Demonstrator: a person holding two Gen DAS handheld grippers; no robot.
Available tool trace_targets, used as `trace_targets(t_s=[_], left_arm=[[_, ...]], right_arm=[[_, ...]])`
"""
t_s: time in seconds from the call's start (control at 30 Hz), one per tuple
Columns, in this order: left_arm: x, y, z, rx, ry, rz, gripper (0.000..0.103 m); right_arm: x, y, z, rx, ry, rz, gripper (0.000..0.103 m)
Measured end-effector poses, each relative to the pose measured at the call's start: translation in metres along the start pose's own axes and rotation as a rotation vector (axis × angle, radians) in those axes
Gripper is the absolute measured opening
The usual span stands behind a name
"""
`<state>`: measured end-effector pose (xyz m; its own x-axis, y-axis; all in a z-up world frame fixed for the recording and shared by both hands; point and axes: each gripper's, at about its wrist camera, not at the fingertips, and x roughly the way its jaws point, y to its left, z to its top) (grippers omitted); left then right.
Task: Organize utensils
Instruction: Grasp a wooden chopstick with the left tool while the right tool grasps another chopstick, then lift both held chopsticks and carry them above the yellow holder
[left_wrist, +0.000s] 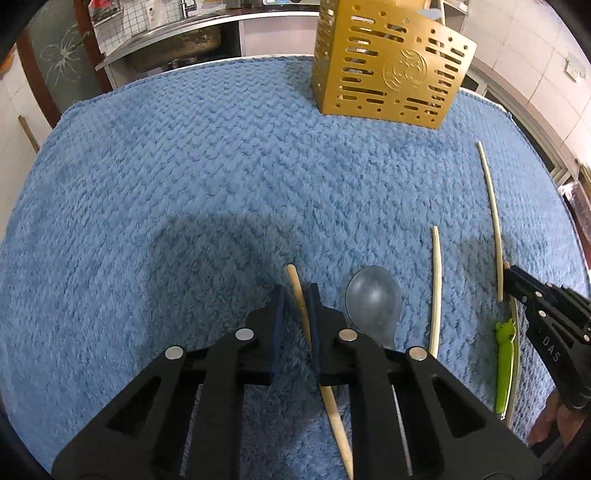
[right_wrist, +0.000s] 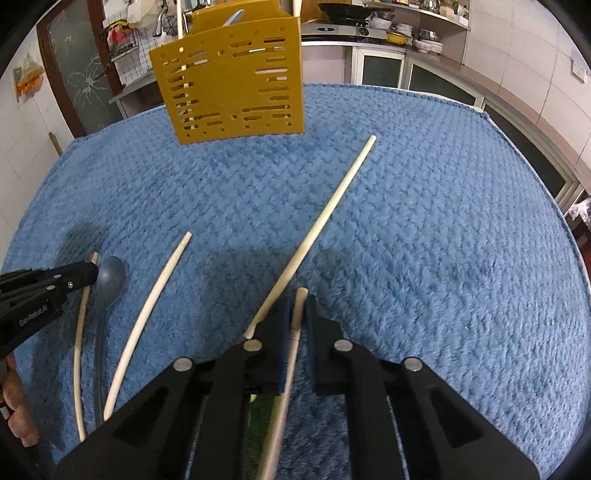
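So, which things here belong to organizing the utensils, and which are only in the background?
Belong to the job:
- gold utensil holder
- left gripper, shut on a chopstick
- right gripper, shut on another chopstick
- two loose chopsticks
- grey spoon
- green frog-handled utensil

Just lying about:
- blue towel
- sink
- frying pan

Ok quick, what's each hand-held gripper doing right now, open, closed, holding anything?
Left hand-held gripper: closed on a chopstick.
Right hand-held gripper: closed on another chopstick.
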<state>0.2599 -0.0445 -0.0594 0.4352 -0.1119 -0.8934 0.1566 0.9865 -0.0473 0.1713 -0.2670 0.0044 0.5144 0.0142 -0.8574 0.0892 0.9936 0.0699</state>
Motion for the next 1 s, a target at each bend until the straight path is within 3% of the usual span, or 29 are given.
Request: trace_targets(t_s=[0.17, 0.23, 0.4, 0.57, 0.83, 1.0], left_arm=[[-0.003, 0.004, 0.0, -0.009, -0.013, -0.023, 0.009], [-0.005, 0.007, 0.001, -0.017, -0.019, -0.034, 0.0], [-0.016, 0.01, 0.008, -0.016, -0.052, -0.035, 0.0], [-0.016, 0.008, 0.005, -0.007, -0.006, -0.086, 0.0], [-0.004, 0.005, 0.002, -0.012, 0.026, -0.049, 0.0], [0.0, 0.0, 0.004, 0.009, 0.042, -0.039, 0.008]], right_arm=[[-0.003, -0.006, 0.002, 0.015, -0.005, 0.023, 0.006], [-0.003, -0.007, 0.003, 0.013, -0.007, 0.028, 0.006], [-0.006, -0.008, 0.005, 0.014, -0.019, 0.037, 0.006], [-0.008, -0.012, 0.007, 0.024, -0.027, 0.042, 0.006], [-0.002, -0.014, 0.004, 0.025, -0.004, 0.053, 0.006], [0.004, -0.015, 0.003, 0.031, 0.01, 0.057, 0.006]])
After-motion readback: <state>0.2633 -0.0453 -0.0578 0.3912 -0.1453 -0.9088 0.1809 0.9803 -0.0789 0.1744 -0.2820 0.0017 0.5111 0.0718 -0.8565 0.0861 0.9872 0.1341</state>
